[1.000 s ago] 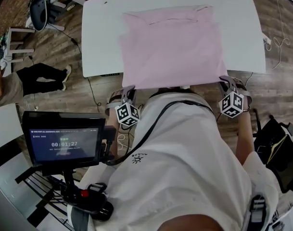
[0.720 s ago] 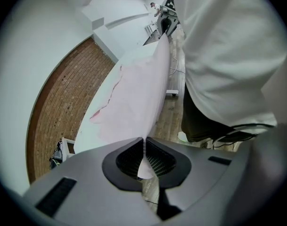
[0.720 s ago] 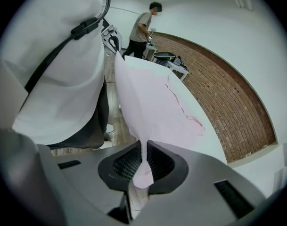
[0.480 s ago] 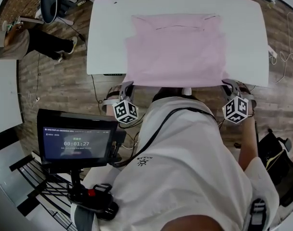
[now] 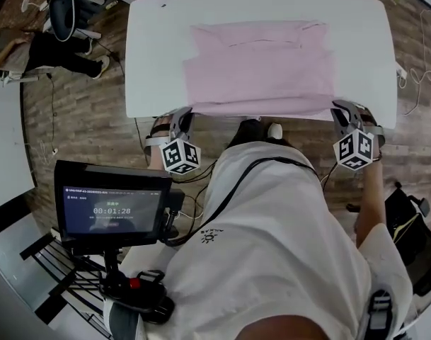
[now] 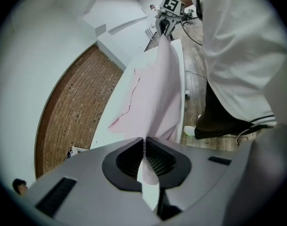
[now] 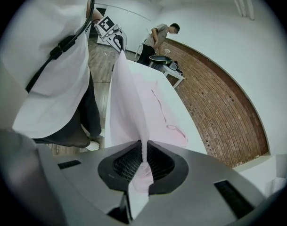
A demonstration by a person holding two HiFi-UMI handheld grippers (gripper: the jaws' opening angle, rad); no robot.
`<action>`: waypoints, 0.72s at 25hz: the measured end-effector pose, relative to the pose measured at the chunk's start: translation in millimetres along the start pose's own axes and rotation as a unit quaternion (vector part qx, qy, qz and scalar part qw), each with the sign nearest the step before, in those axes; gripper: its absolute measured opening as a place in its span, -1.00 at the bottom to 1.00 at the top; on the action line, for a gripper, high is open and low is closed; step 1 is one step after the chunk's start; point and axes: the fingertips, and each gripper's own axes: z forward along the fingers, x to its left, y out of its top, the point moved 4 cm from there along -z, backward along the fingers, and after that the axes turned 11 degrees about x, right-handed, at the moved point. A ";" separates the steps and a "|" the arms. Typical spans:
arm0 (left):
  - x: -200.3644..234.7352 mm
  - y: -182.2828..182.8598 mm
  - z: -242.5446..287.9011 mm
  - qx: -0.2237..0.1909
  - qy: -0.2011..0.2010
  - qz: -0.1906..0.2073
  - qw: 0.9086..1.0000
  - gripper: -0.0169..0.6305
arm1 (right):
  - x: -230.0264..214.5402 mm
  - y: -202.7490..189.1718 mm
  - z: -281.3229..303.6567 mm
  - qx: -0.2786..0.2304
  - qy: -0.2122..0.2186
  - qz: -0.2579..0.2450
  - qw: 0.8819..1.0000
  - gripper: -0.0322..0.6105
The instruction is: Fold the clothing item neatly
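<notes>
A pale pink garment [image 5: 261, 69] lies spread on the white table [image 5: 158, 55], with its collar at the far side. Its near hem is lifted at the table's front edge. My left gripper [image 5: 181, 119] is shut on the hem's left corner, and pink cloth [image 6: 148, 171] is pinched between its pads. My right gripper [image 5: 340, 112] is shut on the right corner, with pink cloth [image 7: 141, 173] clamped between its pads. The garment [image 6: 155, 93] stretches taut from one gripper to the other [image 7: 129, 98].
A monitor on a stand [image 5: 112, 207] sits at my lower left. An office chair [image 5: 65, 9] and a seated person's legs [image 5: 56, 48] are at the far left. A bystander [image 7: 157, 39] stands by a round stool. Cables [image 5: 413, 69] lie on the floor right of the table.
Both grippers have risen with the hem's corners, from below the table's front edge up to it. The overhanging part of the garment has been drawn up.
</notes>
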 end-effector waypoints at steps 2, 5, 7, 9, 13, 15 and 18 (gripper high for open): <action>10.5 4.0 3.0 -0.006 0.004 0.007 1.000 -0.89 | -10.6 1.0 -0.2 0.003 -0.013 -0.002 1.000 -0.79; 42.5 8.6 16.2 -0.016 0.010 0.016 1.000 -0.89 | -38.4 9.5 10.0 0.007 -0.028 -0.006 1.000 -0.79; 68.3 13.6 30.2 -0.022 0.010 0.022 0.999 -0.89 | -61.6 15.8 21.1 0.011 -0.035 -0.006 0.999 -0.79; 89.3 18.1 43.2 -0.027 0.010 0.030 0.999 -0.89 | -80.8 21.0 31.5 0.016 -0.040 -0.007 0.999 -0.79; 118.2 24.7 62.7 -0.034 0.008 0.049 0.998 -0.89 | -104.9 27.3 45.7 0.024 -0.047 -0.003 0.999 -0.79; 128.9 28.6 71.3 -0.037 0.008 0.058 0.998 -0.89 | -112.1 27.6 52.5 0.029 -0.047 0.000 0.998 -0.79; 144.5 35.6 85.1 -0.042 0.005 0.072 0.997 -0.89 | -122.4 26.4 63.7 0.039 -0.047 0.002 0.998 -0.79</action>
